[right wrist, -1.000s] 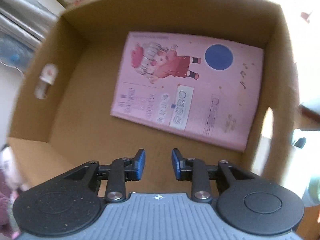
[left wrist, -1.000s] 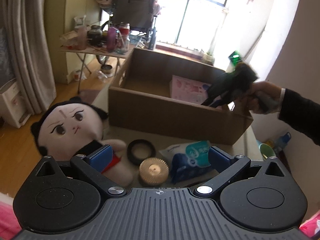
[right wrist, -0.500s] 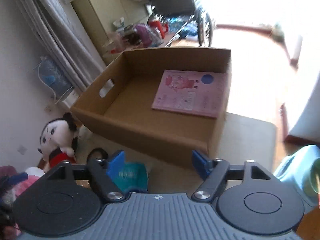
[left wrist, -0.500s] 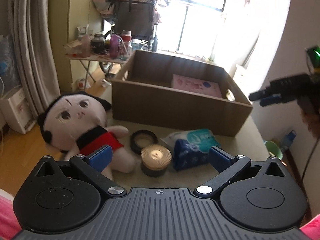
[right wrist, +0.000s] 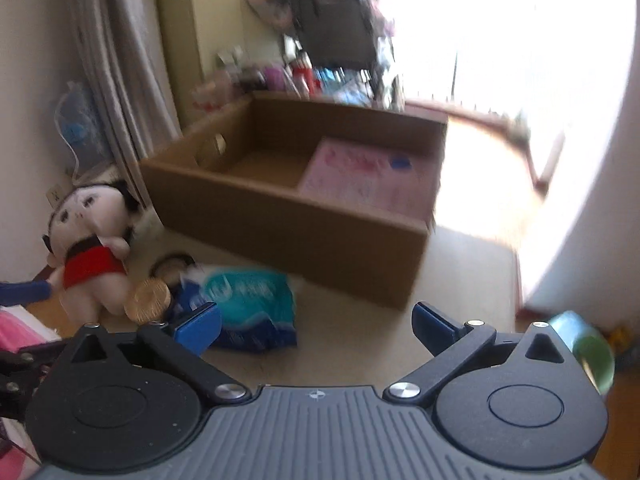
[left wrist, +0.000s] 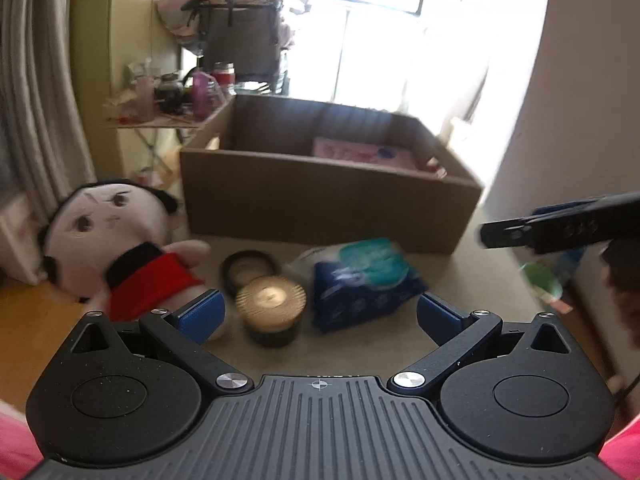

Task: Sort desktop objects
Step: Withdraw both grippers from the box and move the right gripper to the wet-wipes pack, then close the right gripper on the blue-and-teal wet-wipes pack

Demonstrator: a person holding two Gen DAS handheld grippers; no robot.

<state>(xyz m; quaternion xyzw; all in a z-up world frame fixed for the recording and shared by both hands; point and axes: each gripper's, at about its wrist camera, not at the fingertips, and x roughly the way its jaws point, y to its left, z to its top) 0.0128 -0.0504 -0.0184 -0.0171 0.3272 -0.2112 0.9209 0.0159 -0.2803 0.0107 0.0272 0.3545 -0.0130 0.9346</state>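
We see both tongs built alike: the left tongs (left wrist: 318, 314) and right tongs (right wrist: 316, 324) have ribbed grey housings, two black round discs, black linkage arms with silver screws, blue pads (left wrist: 200, 314); a small crosshair mark sits mid-housing.

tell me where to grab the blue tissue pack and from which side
Probably across the short width of the tissue pack, coming down from above: it lies flat on the table, soft and squashy. The jar with the gold lid crowds its left end, so stay mid-pack.
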